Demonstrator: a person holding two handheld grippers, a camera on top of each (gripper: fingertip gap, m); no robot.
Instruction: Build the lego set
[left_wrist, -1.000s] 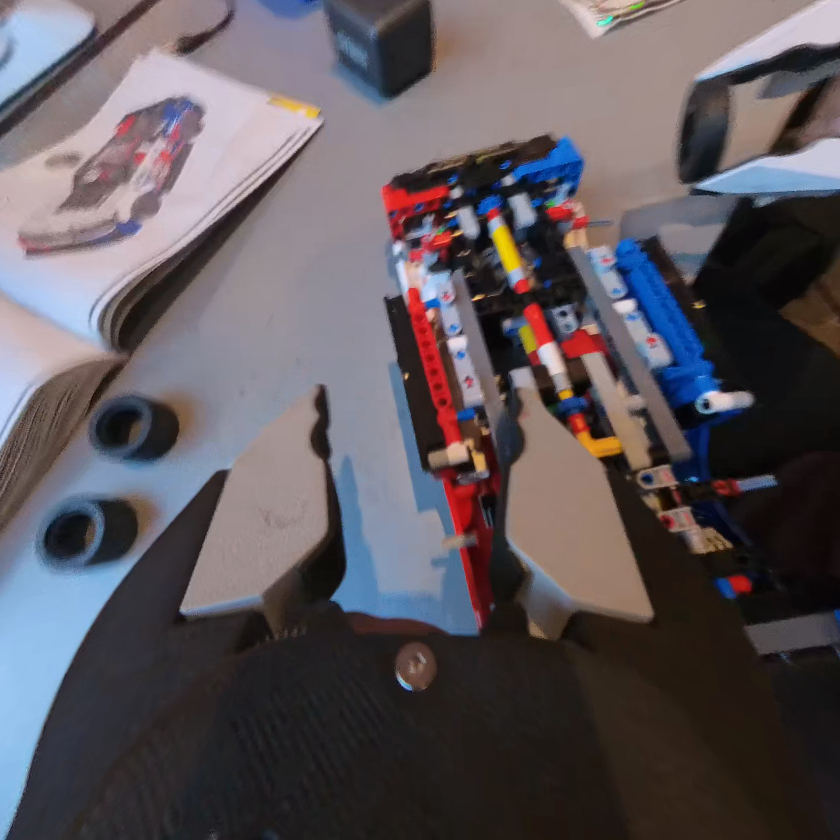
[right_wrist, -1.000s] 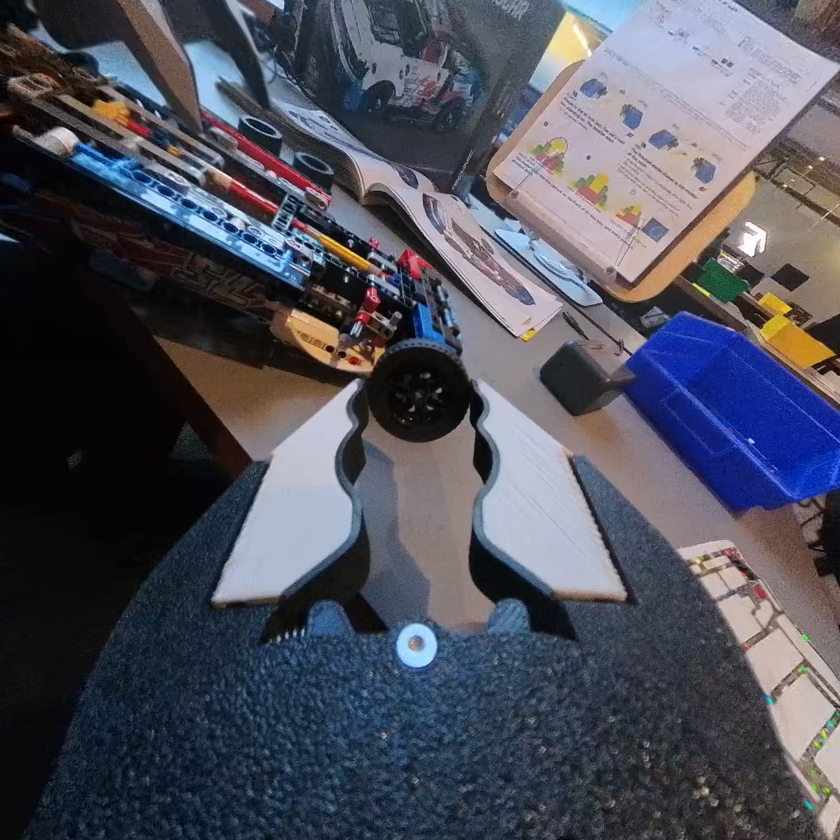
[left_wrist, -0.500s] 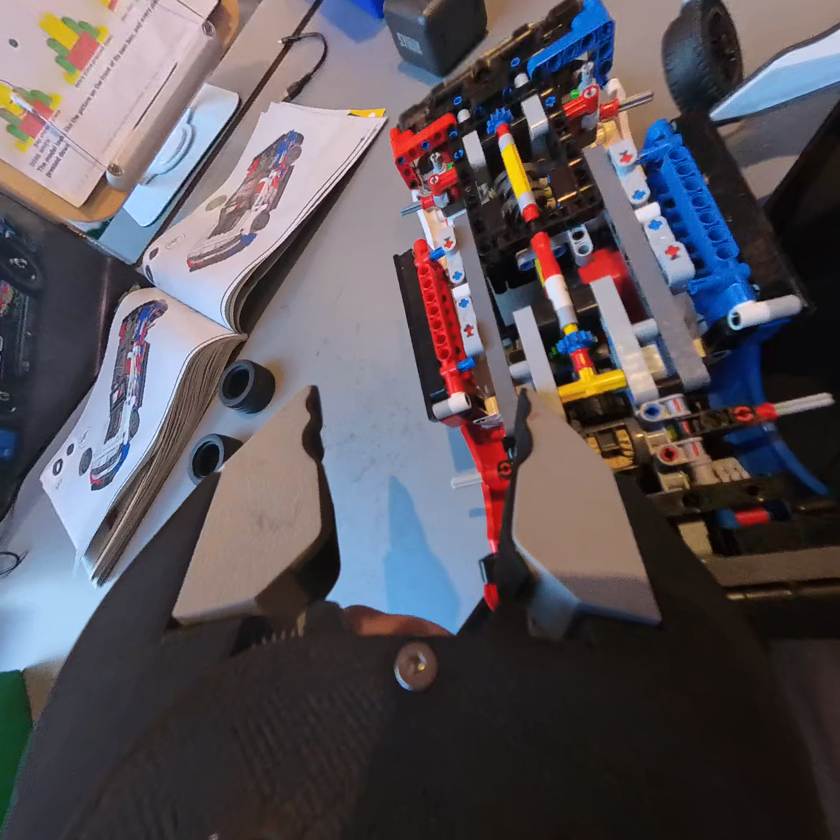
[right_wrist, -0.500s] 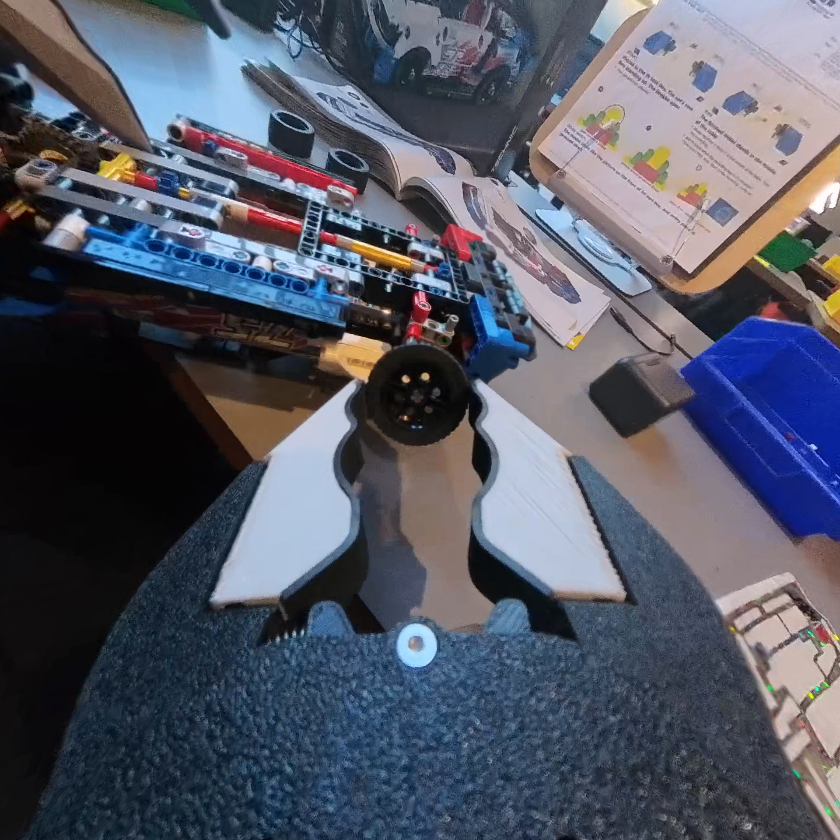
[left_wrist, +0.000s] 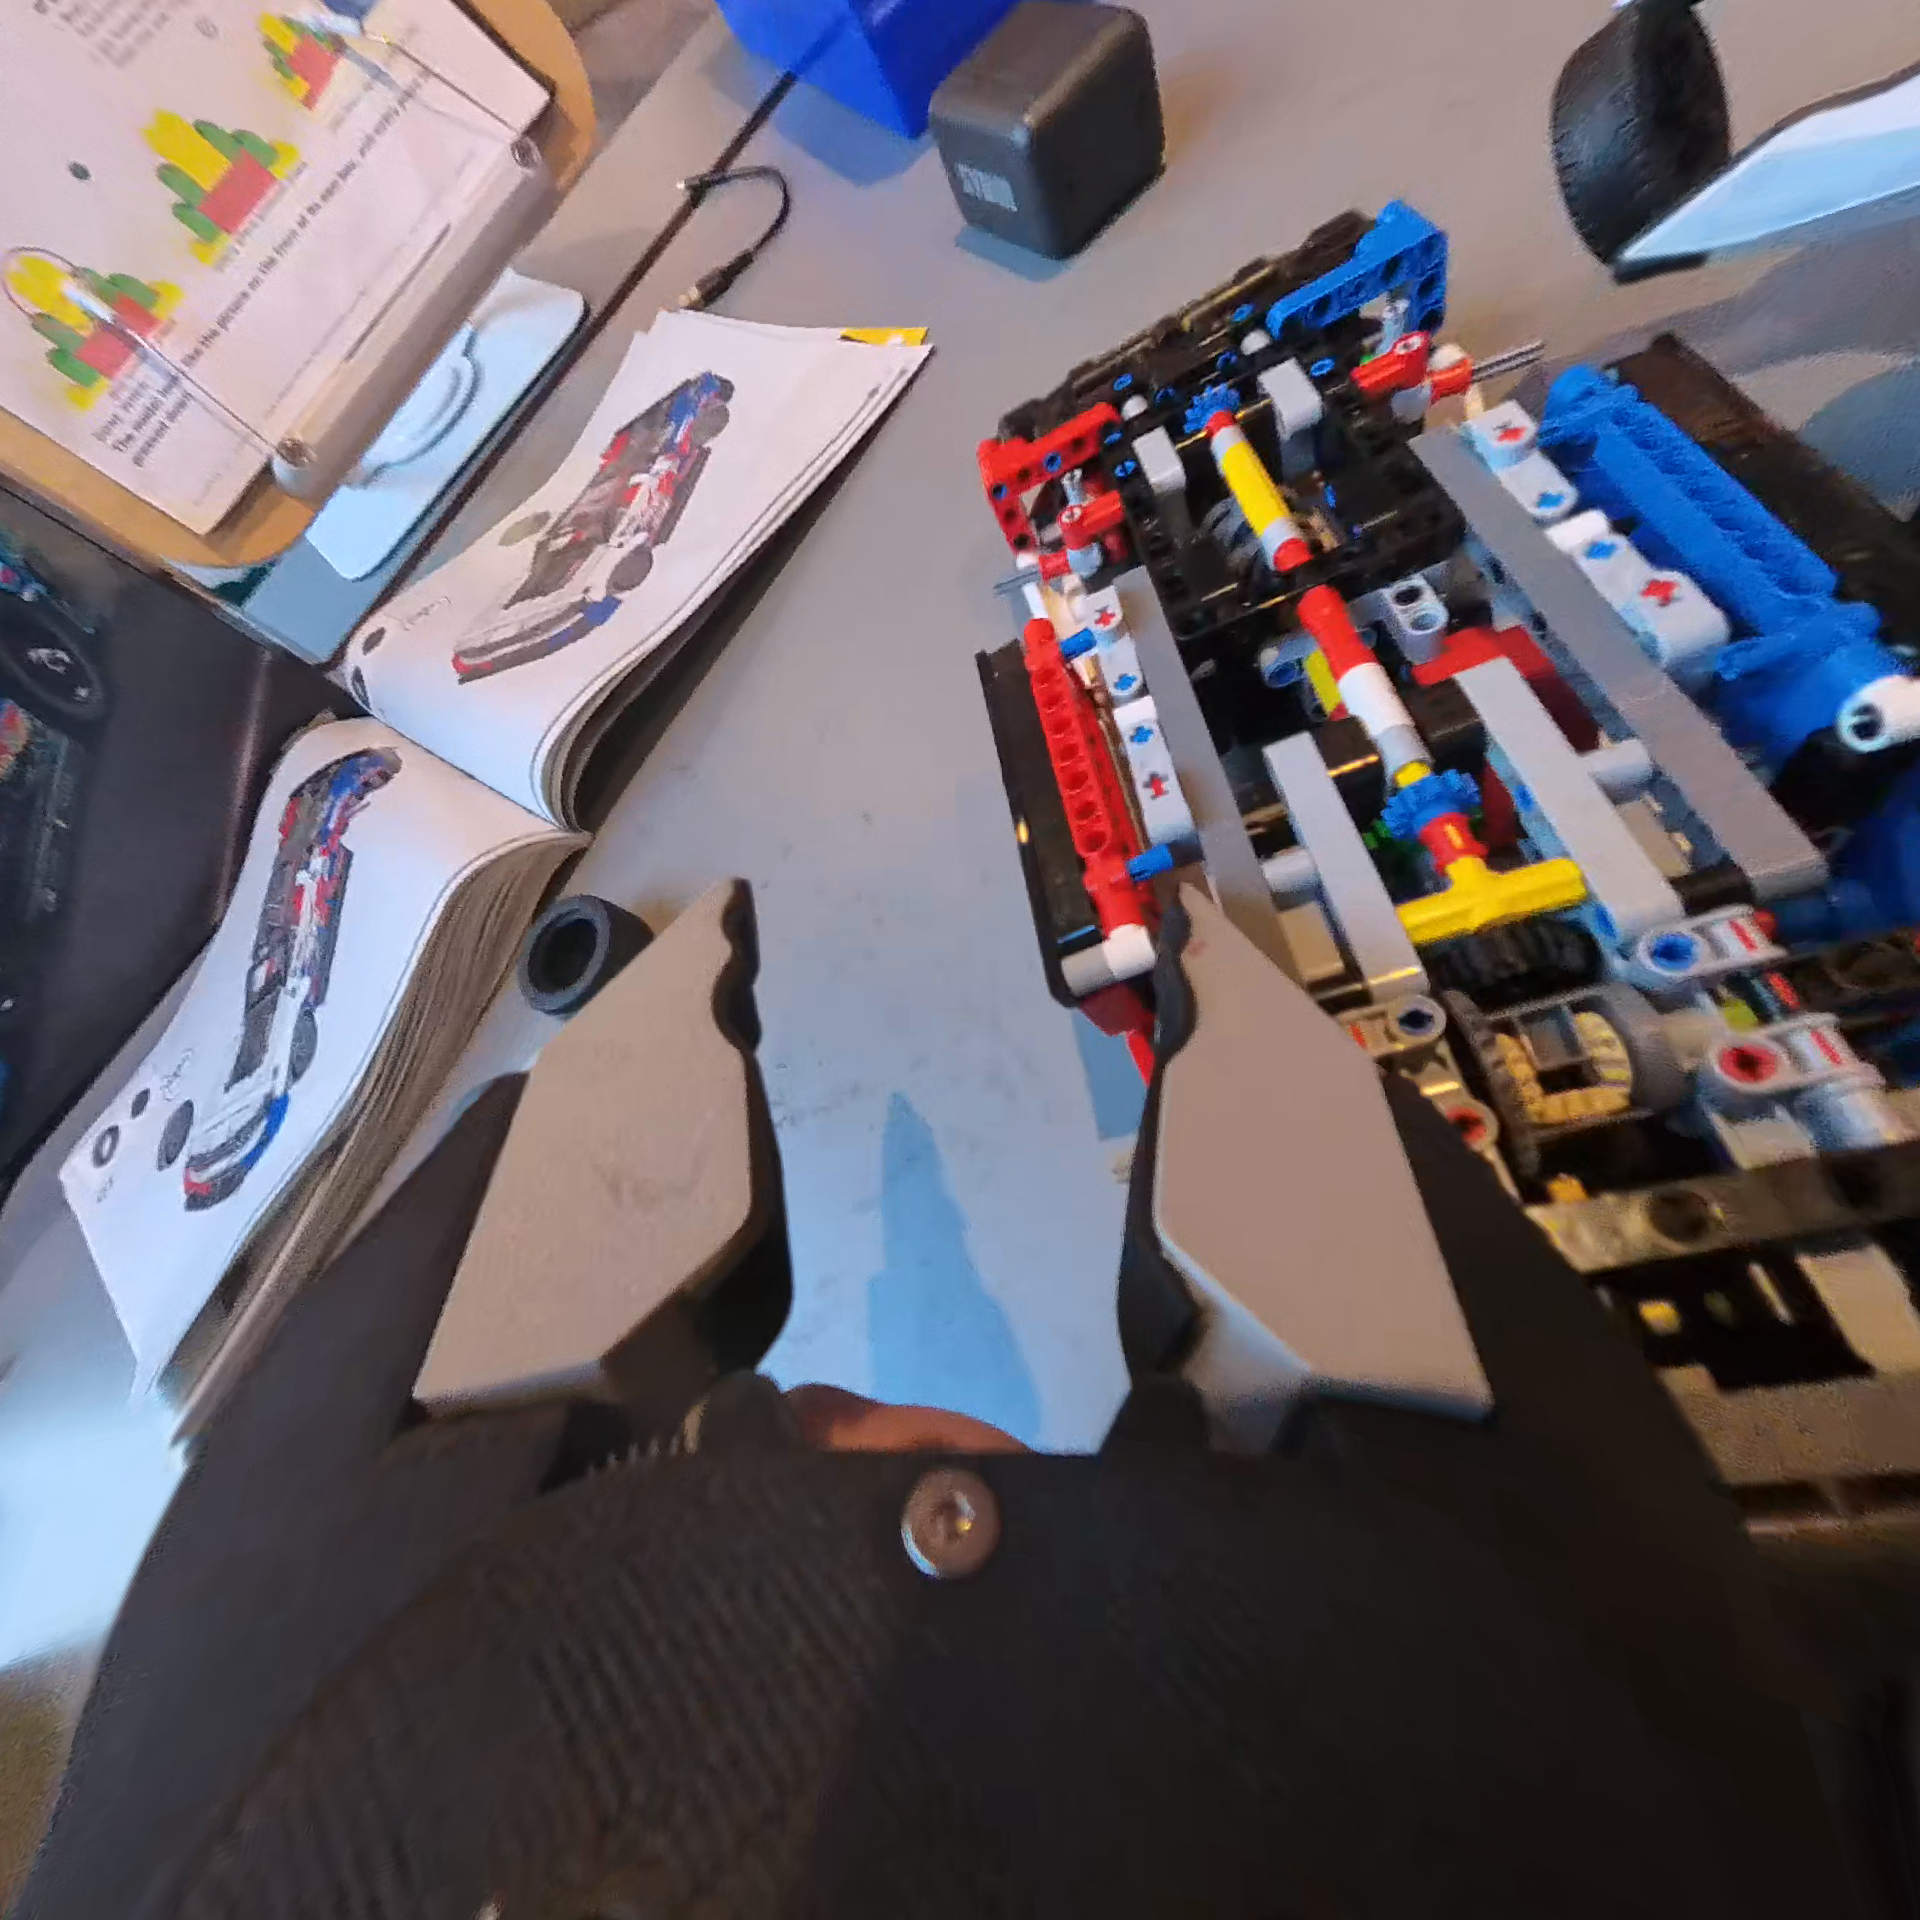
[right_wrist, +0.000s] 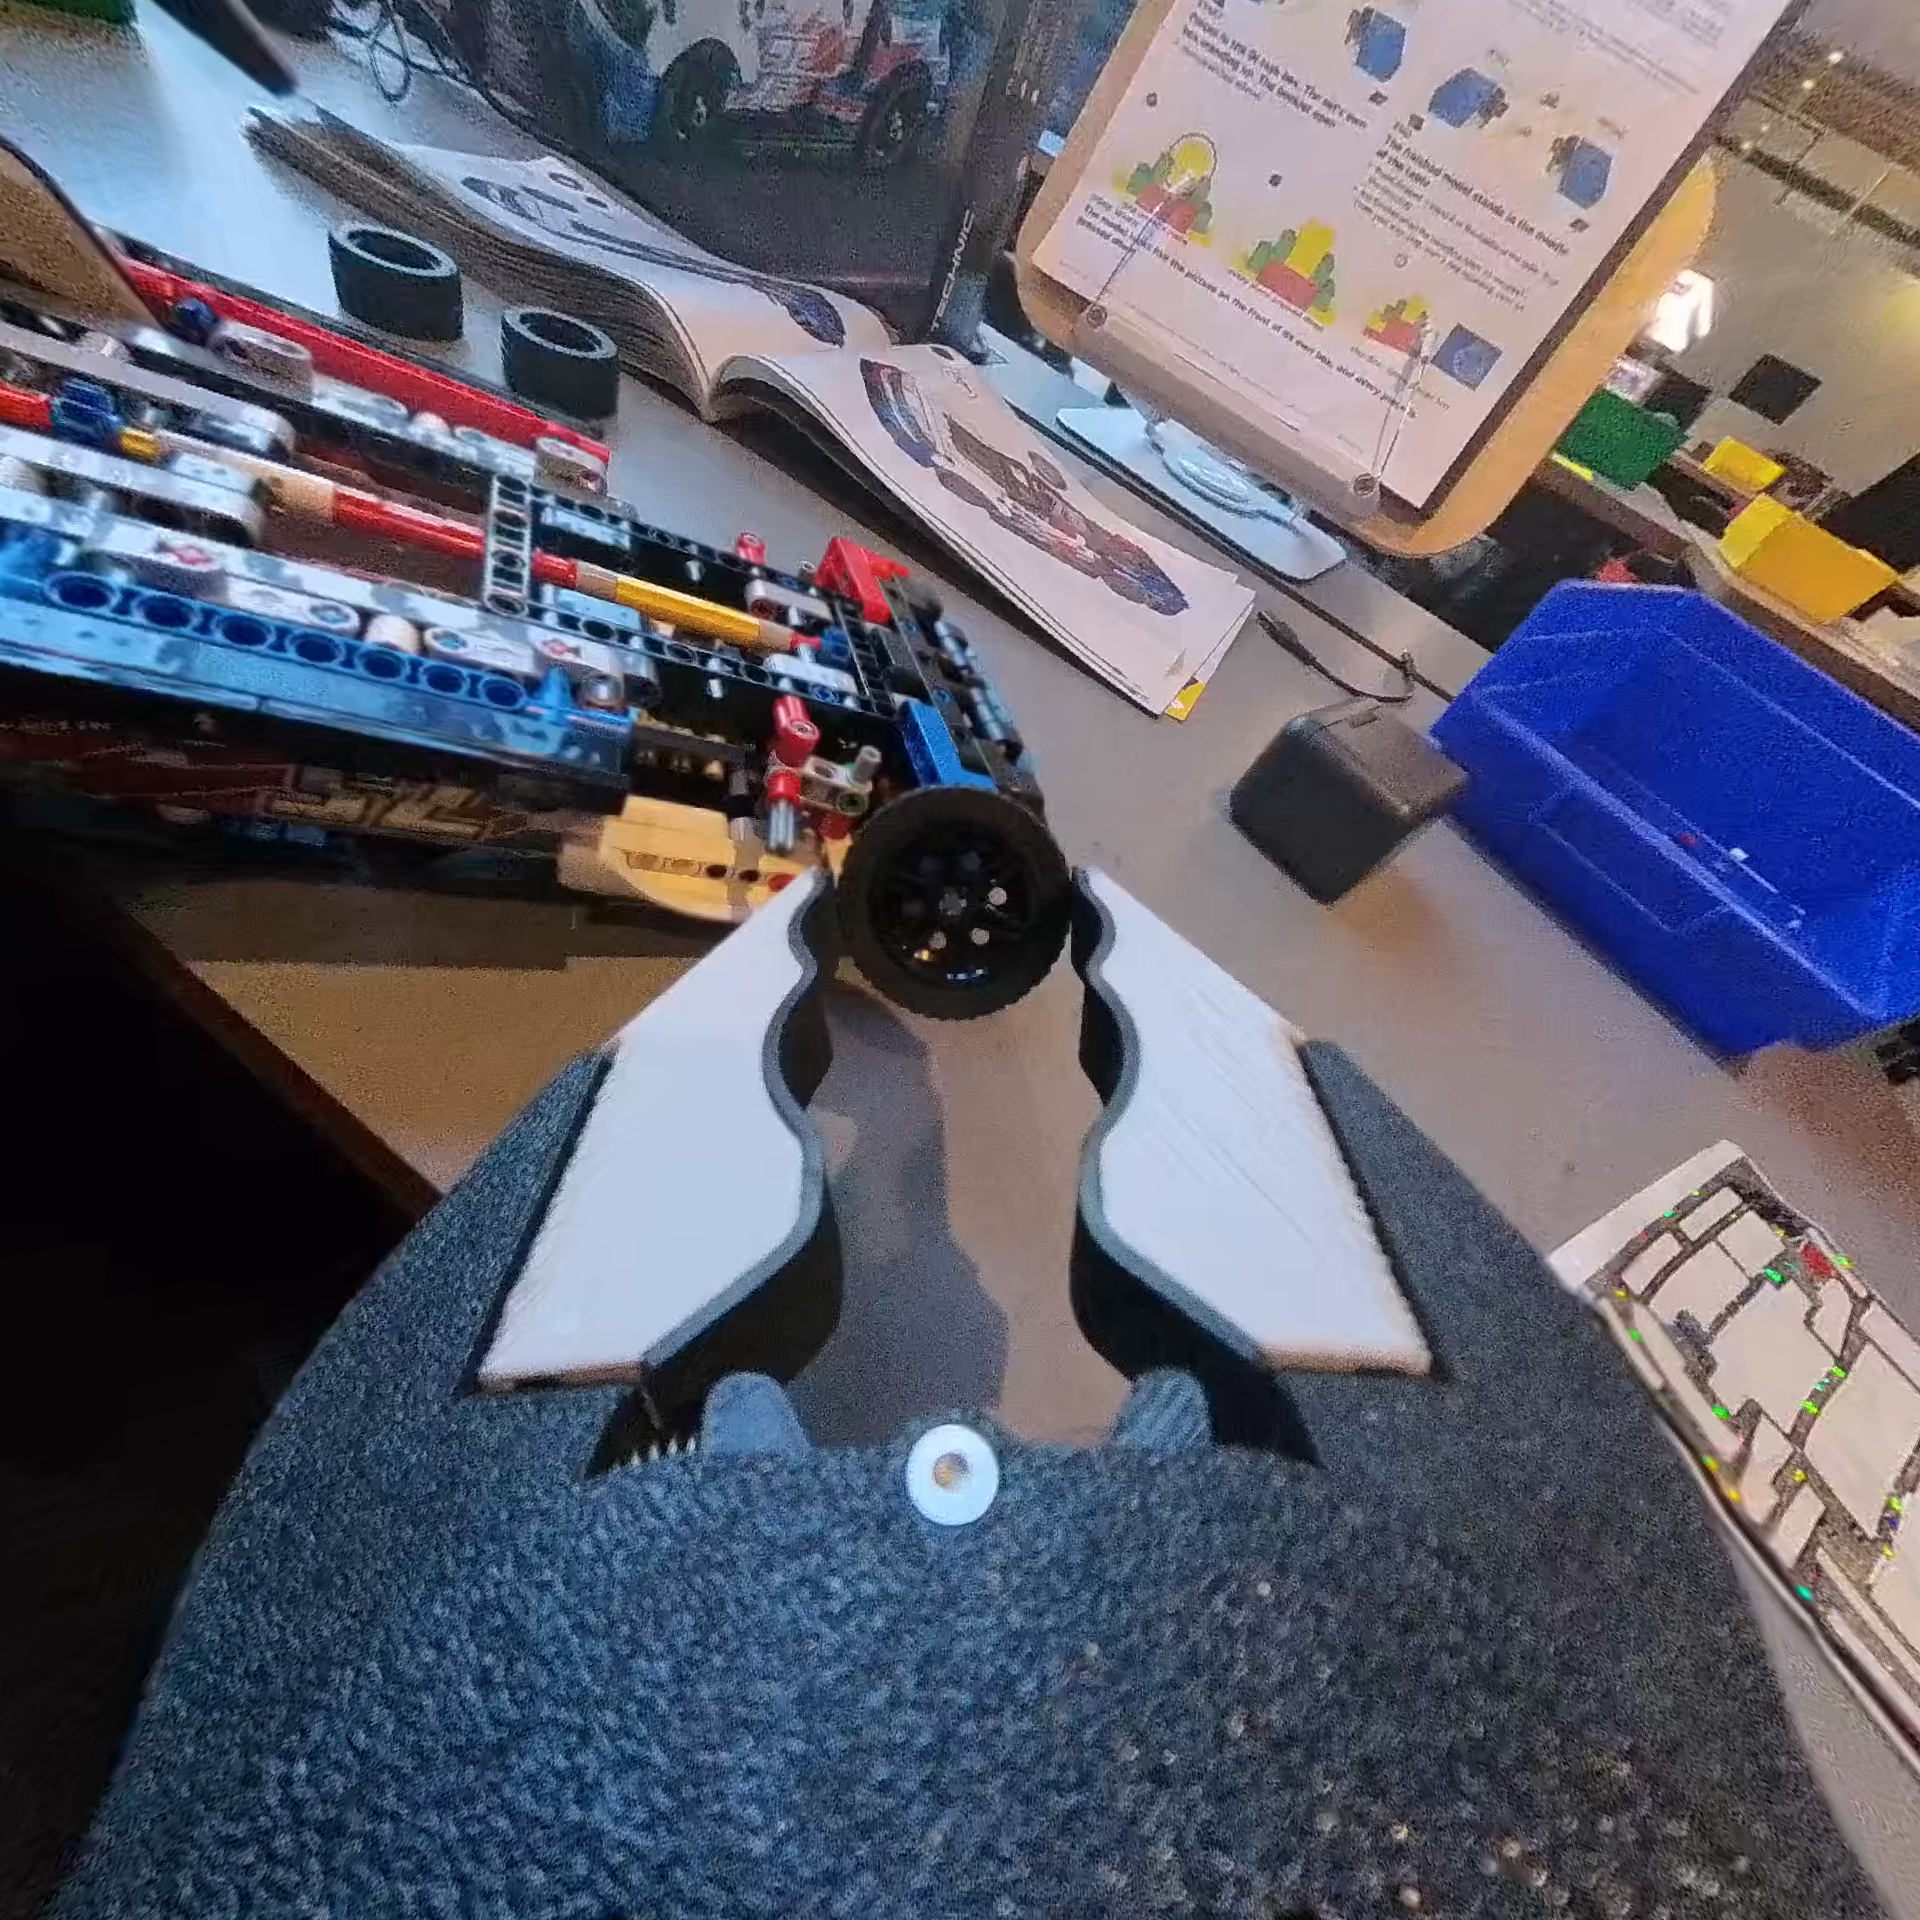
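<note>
Grey table (right_wrist: 1455, 997) in a warmly lit room

Beyond its far edge, a dim interior with a bright lamp (right_wrist: 1675, 301) and dark squares on a pale wall (right_wrist: 1766, 312).

The chassis (left_wrist: 1382, 707) is red, blue, black, grey and yellow; the wheel (right_wrist: 954, 914) black, bin (right_wrist: 1704, 810) blue, table (left_wrist: 883, 810) grey

Left wrist view: I look steeply down, close to the lego chassis (left_wrist: 1382, 727) at right.
Right wrist view: low, along the table (right_wrist: 1351, 987).
Shared: chassis, open booklet (left_wrist: 582, 644).
</note>
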